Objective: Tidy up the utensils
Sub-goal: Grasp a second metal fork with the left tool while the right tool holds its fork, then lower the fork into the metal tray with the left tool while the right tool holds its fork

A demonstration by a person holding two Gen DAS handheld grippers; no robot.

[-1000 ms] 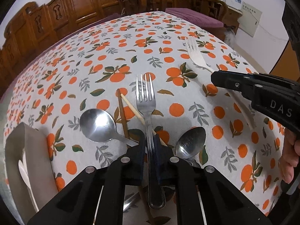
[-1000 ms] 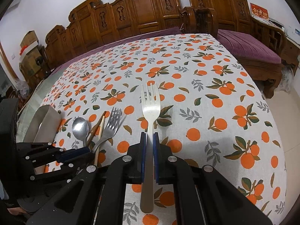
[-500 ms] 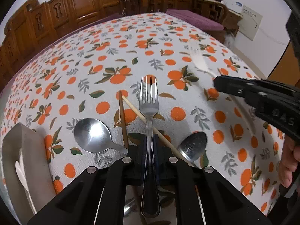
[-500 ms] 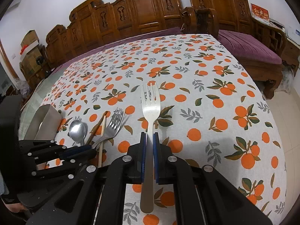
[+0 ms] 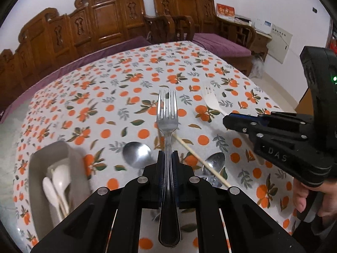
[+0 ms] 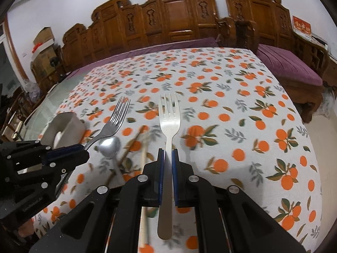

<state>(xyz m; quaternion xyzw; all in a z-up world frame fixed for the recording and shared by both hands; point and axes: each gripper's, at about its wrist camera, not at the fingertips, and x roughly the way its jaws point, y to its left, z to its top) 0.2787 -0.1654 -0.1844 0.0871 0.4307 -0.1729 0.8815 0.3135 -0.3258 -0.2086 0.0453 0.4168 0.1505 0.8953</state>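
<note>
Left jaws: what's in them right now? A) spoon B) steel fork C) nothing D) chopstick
B: the left gripper is shut on the steel fork by its handle, tines pointing away, while the spoons and chopstick lie on the table.

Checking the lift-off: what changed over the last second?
The left gripper raised its metal fork off the tablecloth, exposing the utensil box. The right gripper shifted slightly with its white fork. Both grips unchanged; spoons and chopsticks stayed down.

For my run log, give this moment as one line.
left gripper: shut on steel fork | right gripper: shut on white fork | beige holder: awaiting
</note>
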